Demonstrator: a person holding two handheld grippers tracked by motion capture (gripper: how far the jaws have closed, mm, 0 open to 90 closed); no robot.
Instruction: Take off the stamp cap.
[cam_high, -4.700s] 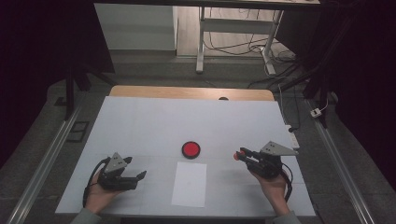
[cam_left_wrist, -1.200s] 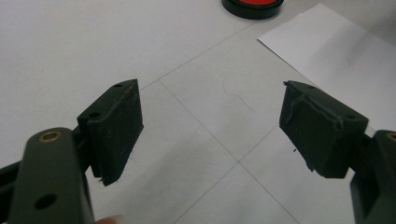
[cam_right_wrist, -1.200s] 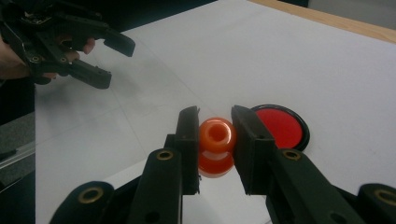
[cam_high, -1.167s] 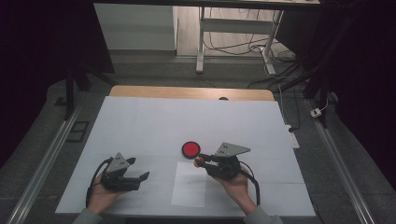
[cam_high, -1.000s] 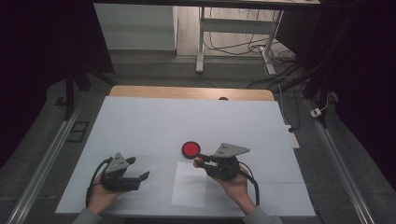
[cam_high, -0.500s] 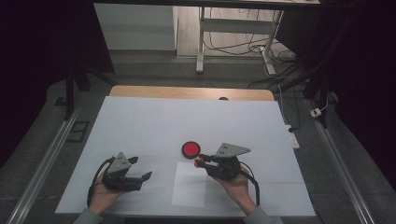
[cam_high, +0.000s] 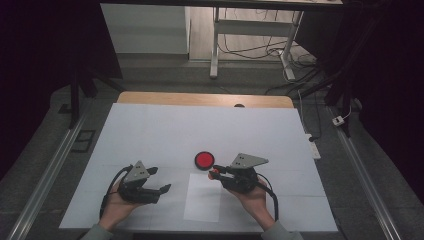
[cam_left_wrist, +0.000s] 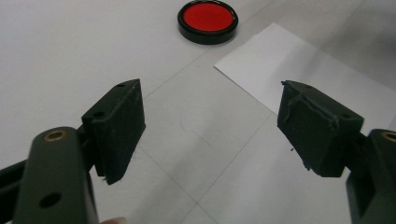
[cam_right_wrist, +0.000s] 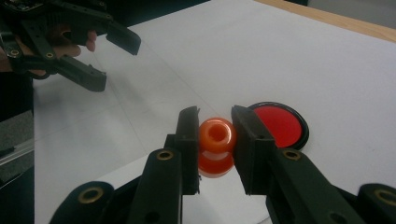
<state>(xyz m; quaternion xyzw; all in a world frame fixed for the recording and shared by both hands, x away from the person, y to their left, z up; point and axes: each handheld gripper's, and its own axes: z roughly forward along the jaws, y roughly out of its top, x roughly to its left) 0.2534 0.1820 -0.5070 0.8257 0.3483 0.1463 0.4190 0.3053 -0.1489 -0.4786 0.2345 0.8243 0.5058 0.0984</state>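
Just beyond your right gripper (cam_high: 216, 174) lies the round pad (cam_high: 204, 160), flat on the table (cam_high: 150, 125). A knob-shaped piece (cam_right_wrist: 215, 147) sits between that gripper's jaws. The paper sheet (cam_high: 202, 205) lies under its tips, between it and your left gripper (cam_high: 159, 179), which stands well apart.

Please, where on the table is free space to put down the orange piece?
The right gripper holds the orange piece beside the red pad. Free: the white sheet between both hands, and the table behind the pad. Crowded: around the left gripper.
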